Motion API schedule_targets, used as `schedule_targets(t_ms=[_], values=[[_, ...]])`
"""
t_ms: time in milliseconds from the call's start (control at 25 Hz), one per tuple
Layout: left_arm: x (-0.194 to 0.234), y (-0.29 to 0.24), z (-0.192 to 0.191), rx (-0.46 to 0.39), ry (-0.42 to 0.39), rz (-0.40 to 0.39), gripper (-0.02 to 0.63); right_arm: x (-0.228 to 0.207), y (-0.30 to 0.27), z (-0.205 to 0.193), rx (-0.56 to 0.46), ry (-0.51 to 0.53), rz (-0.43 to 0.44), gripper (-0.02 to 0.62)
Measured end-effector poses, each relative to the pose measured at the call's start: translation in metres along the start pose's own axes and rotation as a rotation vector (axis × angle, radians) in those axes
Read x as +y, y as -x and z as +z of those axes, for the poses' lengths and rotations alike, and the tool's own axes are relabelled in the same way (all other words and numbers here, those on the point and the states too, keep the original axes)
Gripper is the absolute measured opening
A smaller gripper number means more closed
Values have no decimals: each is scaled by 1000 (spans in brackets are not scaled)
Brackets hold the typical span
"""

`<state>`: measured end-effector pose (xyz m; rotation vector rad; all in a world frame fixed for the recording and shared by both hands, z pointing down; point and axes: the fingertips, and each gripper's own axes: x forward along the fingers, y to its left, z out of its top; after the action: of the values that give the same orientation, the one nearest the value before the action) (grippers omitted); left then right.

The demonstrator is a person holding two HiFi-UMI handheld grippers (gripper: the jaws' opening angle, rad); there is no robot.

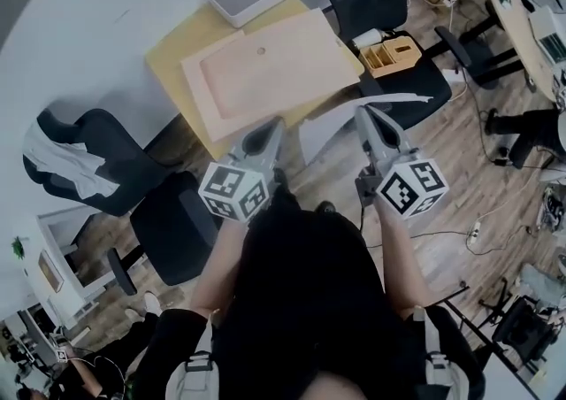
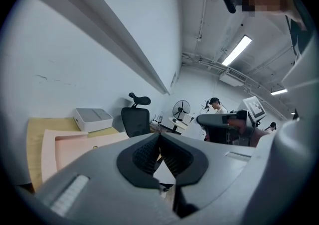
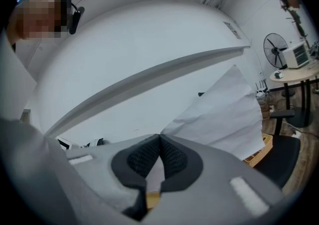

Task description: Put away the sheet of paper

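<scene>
Right gripper view | right fingers (image 3: 174,158) pinch sheet of paper (image 3: 224,114) | left fingers (image 2: 144,157) closed

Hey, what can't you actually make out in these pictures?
1. Left gripper view: whether the left gripper, jaws together, nips the white sheet of paper; its own grey body hides that.
2. Head view: what lies in the small wooden organiser box; too small to tell.
3. Right gripper view: the sheet's lower edge, hidden behind the right gripper shut on it.
</scene>
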<state>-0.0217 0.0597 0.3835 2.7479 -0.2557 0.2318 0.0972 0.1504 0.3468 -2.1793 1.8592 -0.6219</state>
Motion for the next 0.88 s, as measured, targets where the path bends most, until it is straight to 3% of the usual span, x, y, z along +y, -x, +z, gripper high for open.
schedule_targets(t_ms=[520,880], values=[[87,-5,9,31,39,-24,11,16,-93,-12,23,-22,-17,2],[148,4,19,2,84,105,11,27,-168,-18,124,-17,86,2]])
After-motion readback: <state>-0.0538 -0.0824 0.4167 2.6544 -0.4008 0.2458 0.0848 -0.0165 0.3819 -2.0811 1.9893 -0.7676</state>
